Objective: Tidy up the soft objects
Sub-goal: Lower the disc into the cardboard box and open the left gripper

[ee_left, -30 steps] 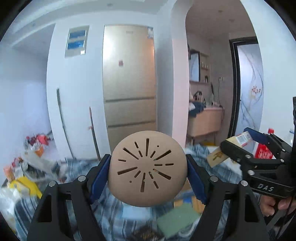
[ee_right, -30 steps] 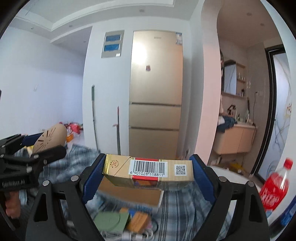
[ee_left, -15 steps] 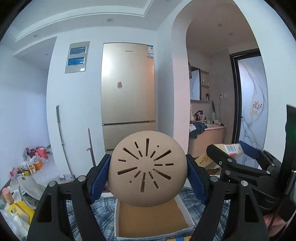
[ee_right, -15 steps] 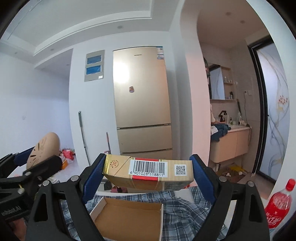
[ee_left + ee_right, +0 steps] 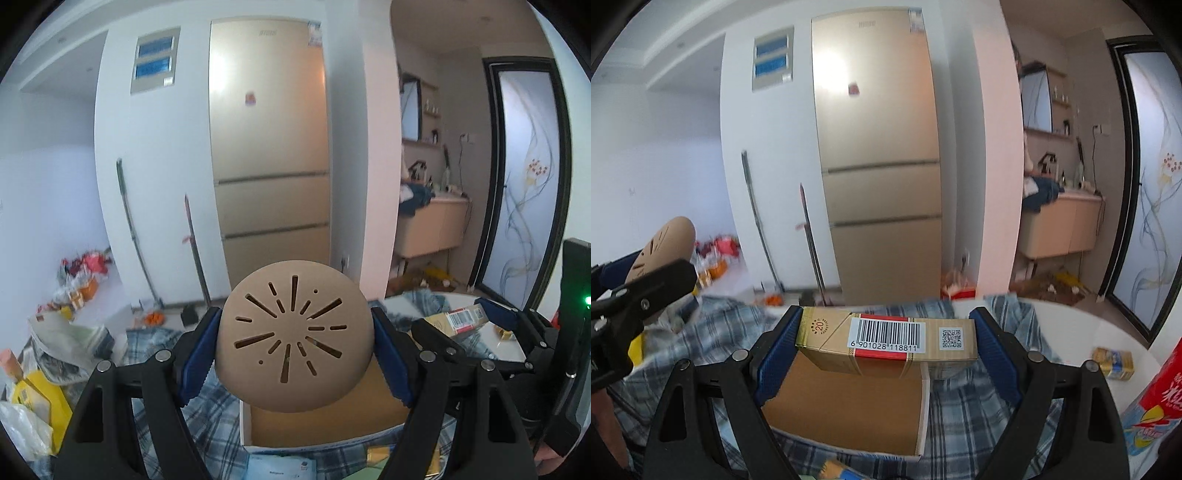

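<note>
Two tools are clenched, the left tool (image 5: 295,343) grasping a tan slotted dome (image 5: 293,341) and the right tool (image 5: 886,339) a gold barcoded carton (image 5: 886,341), both above the open cardboard box (image 5: 849,410) on the plaid cloth (image 5: 979,417), the fridge (image 5: 879,147) beyond.

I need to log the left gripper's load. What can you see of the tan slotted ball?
The ball is a matte tan rounded piece, its face cut with slots radiating from the centre and a few small dots. It looks soft, though that is uncertain. The left gripper clamps its two sides with blue pads. It hangs over the open box.
</note>
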A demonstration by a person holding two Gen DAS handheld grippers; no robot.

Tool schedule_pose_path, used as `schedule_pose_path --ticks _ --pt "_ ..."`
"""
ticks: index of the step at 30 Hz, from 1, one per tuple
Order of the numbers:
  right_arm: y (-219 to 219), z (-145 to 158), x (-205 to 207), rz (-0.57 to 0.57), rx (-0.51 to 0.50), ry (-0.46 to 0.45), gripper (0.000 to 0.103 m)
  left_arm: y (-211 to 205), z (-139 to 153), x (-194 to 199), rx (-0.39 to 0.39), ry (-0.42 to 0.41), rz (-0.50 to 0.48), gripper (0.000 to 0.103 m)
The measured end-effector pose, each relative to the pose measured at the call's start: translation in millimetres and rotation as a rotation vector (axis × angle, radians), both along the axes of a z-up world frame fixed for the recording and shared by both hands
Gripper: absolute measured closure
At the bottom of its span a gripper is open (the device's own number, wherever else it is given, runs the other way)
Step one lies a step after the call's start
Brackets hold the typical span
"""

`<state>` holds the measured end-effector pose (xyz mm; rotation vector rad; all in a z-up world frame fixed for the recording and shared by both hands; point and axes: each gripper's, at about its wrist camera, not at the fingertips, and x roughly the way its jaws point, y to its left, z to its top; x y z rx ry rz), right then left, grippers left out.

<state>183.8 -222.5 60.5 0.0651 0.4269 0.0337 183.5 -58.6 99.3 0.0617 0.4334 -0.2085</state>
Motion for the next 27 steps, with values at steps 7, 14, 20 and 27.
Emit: schedule_pose_path --ticks 7,14,20,27 --pt "9 -43 26 0.041 -0.029 0.152 0.015 -4 -41 33 0.025 0.105 0.002 0.023" --pt "13 -77 45 0.084 -0.029 0.286 0.015 -3 -82 47 0.059 0.180 -0.010 0.023" --pt "15 -84 46 0.091 -0.033 0.309 0.015 6 -96 54 0.034 0.187 -0.012 0.019" --pt "19 -83 47 0.087 -0.053 0.298 0.010 11 -85 44 0.008 0.097 0.000 0.012"
